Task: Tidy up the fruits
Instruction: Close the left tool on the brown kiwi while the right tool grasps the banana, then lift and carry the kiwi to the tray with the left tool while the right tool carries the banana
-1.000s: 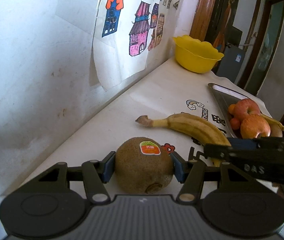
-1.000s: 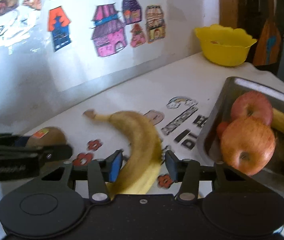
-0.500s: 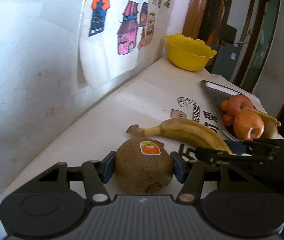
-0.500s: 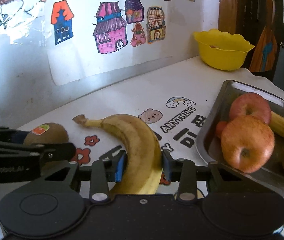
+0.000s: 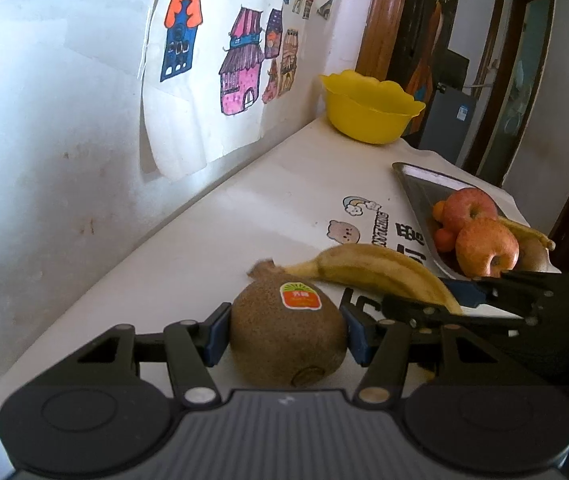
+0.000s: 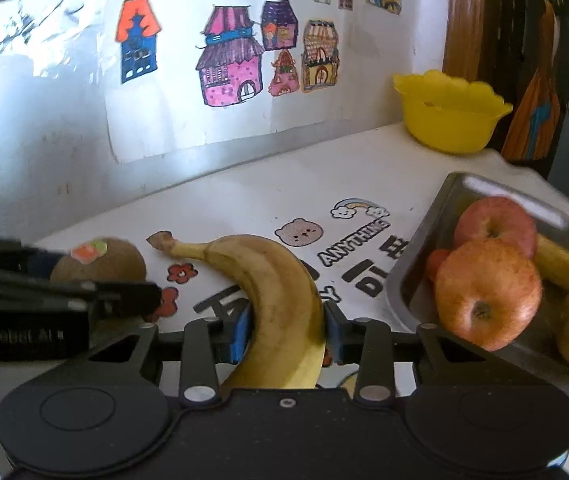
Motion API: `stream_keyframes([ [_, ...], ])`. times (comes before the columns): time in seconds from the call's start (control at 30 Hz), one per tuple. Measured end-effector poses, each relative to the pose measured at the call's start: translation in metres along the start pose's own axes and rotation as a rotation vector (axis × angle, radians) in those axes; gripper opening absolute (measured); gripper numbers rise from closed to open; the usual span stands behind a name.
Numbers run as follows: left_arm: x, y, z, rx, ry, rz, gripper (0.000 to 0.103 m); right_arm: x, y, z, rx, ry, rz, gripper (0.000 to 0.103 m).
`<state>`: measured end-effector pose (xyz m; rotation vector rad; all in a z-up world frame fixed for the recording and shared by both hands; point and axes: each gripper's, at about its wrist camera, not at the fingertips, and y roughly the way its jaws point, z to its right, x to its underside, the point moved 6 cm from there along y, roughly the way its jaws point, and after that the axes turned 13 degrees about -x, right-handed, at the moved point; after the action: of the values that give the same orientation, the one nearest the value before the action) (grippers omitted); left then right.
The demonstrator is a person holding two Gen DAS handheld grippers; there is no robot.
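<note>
Gripping a brown kiwi by its flanks, the left gripper has both blue pads pressed against the fruit, whose orange sticker faces up. Just to its right, the right gripper is clamped across the thick middle of a banana, the stem pointing toward the wall. Whether either fruit rests on the white table or is raised off it cannot be told. The two tools sit close side by side, the banana's stem nearly touching the kiwi in the left wrist view.

Further right, a metal tray lies near the table's right edge and holds two apples, another banana, a second kiwi and a small orange fruit; its far end shows bare metal. Between the held fruit and the wall the tabletop lies open, printed with cartoon figures and lettering. A yellow bowl stands at the far corner, well apart from the tray. Children's house drawings hang on the wall.
</note>
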<state>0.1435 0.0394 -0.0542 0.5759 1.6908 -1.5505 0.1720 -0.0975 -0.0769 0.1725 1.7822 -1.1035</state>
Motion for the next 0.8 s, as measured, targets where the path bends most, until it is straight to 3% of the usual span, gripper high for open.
stream_keyframes([
  [0.3,-0.007,-0.003,0.008,0.008,-0.02,0.042,0.062,0.006,-0.024,-0.007,0.132,-0.193,0.059,0.039],
  [0.8,-0.01,-0.002,0.016,0.029,-0.032,0.072,0.062,0.01,-0.044,0.01,0.184,-0.124,0.116,0.039],
])
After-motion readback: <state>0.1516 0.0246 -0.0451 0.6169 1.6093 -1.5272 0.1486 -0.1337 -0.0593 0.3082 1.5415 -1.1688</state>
